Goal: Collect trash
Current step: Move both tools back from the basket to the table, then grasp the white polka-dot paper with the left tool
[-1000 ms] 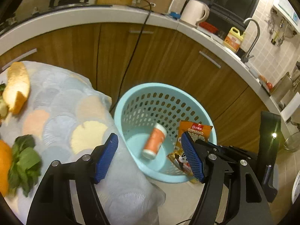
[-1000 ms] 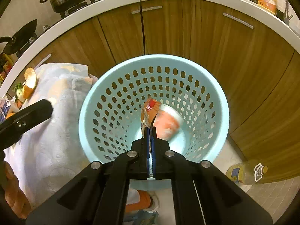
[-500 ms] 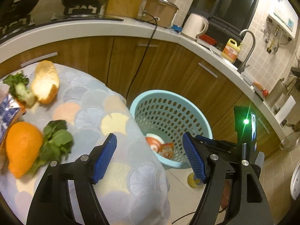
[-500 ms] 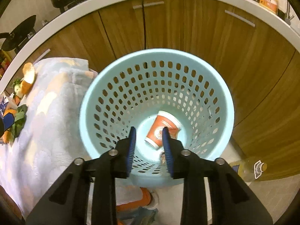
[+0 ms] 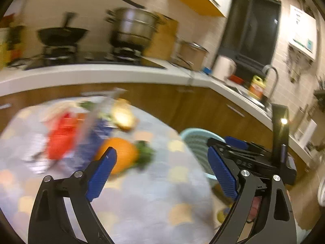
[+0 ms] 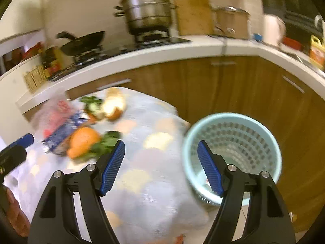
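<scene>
**Both claws empty and wide above the table**

On your left, the trash waits on the patterned tablecloth (image 6: pixel 154 183): a red packet (image 5: pixel 61 140), a blue wrapper (image 6: pixel 61 134), an orange peel (image 6: pixel 84 140) with green leaves (image 6: pixel 105 144) just beside it, and a paler peel (image 6: pixel 113 105) further back. All of it is blurred. Your left gripper (image 5: pixel 160 172) has just been spreading its jaws and nothing sits between the blue pads. Your right gripper (image 6: pixel 160 166) has likewise just been opening, also empty, one finger over the cloth and the other over the basket. To the right, the pale blue basket (image 6: pixel 272 142) stands on the floor against the table's edge, before the wooden cabinets (image 6: pixel 233 89).
</scene>
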`<act>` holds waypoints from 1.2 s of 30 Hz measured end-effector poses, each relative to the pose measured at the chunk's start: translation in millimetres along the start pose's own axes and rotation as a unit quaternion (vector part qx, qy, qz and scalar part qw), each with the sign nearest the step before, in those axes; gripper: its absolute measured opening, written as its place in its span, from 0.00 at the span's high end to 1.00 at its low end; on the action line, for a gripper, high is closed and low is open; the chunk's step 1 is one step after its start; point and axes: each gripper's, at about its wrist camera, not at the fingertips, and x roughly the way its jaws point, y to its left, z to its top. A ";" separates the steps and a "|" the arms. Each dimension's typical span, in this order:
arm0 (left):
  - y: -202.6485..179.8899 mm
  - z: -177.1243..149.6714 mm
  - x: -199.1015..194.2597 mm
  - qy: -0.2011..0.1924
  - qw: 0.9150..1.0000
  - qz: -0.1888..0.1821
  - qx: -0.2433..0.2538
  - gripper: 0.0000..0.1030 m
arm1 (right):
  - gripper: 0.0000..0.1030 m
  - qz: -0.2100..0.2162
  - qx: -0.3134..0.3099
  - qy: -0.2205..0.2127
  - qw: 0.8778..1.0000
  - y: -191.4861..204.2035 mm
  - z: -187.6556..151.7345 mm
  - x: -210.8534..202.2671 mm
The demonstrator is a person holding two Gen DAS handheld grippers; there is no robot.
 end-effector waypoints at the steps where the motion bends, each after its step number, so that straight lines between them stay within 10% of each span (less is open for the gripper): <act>1: 12.3 -0.1 -9.7 -0.006 1.000 0.018 -0.005 0.14 | 0.32 0.007 -0.008 -0.005 1.000 12.2 -0.1 -1.3; 12: 156.5 -2.2 -54.3 -0.012 0.979 0.169 -0.115 0.14 | 0.32 0.030 -0.073 -0.015 0.997 97.9 -5.1 39.5; 21: 239.1 -8.7 -11.1 0.050 0.962 0.172 -0.204 0.15 | 0.32 0.013 -0.064 0.011 0.998 95.1 -10.4 82.5; 36: 204.6 -12.3 58.2 0.150 0.951 0.262 -0.069 0.27 | 0.32 0.028 -0.068 0.013 0.997 95.9 -12.5 86.4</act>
